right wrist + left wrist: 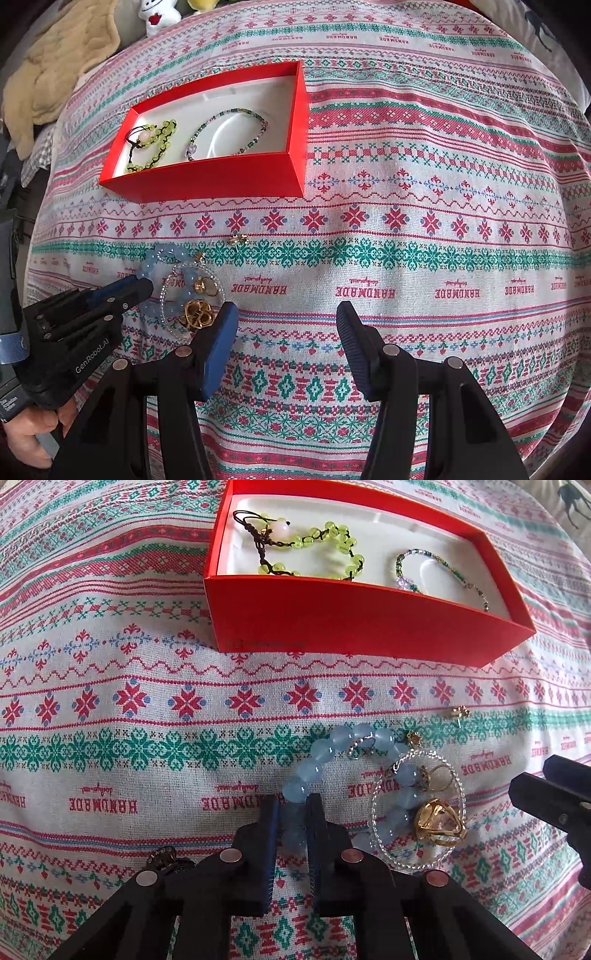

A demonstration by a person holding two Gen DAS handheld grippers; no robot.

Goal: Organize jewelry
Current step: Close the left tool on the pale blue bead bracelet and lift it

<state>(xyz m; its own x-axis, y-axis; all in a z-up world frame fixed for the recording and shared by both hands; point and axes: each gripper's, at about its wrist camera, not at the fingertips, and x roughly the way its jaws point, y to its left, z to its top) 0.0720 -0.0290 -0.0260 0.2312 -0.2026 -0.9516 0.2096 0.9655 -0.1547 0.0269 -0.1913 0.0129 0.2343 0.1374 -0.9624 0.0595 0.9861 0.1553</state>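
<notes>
my left claw (291, 812) grips the blue bead bracelet (325, 753), tangled with the clear bead loop (376, 794). i should lift slowly toward the red box (332, 620) at 12 o'clock. right claw (286, 321) is wide apart.

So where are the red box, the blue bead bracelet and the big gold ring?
red box (332, 616): left wrist view, front wall.
blue bead bracelet (321, 751): left wrist view, upper beads.
big gold ring (439, 823): left wrist view, gold band.

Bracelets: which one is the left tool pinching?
The pale blue bead bracelet on the cloth, between the left tool's fingers; the green and multicoloured ones lie boxed.
</notes>
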